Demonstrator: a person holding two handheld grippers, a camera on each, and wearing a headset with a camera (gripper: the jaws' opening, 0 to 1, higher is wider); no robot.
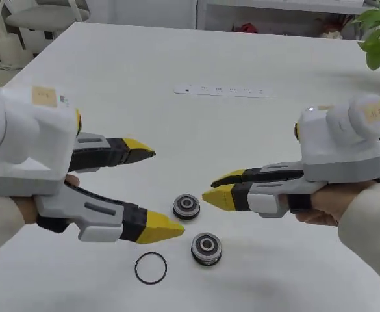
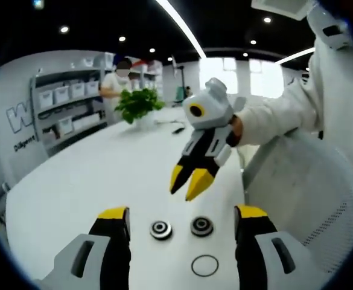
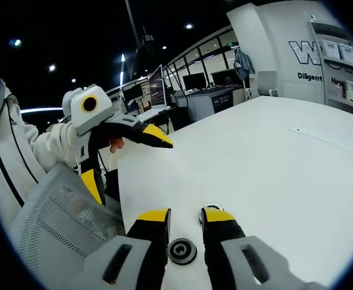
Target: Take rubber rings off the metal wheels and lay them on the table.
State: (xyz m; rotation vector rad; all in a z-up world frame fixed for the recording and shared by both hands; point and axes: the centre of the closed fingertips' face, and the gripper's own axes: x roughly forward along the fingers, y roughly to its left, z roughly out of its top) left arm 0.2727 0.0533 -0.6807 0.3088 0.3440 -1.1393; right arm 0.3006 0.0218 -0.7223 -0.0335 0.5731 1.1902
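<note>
- Your head view is bright and evenly lit; the white table point(image 1: 177, 58) carries only faint, soft shadows beneath the metal wheels point(image 1: 206, 248).
- A ceiling strip light point(image 2: 182, 27) glares in your left gripper view.
- Both gripper views bend hard toward their edges.
- The plant point(image 1: 379, 36) at the table's far right corner looks soft.

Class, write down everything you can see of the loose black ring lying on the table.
The loose ring is a thin black hoop, rubber by its look, round and unbroken, with white table showing through its middle. It lies flat, off any wheel, on the person's side of the nearer metal wheel and apart from it. Nothing touches it but the table; the open left tool hangs above, clear of it.
</note>
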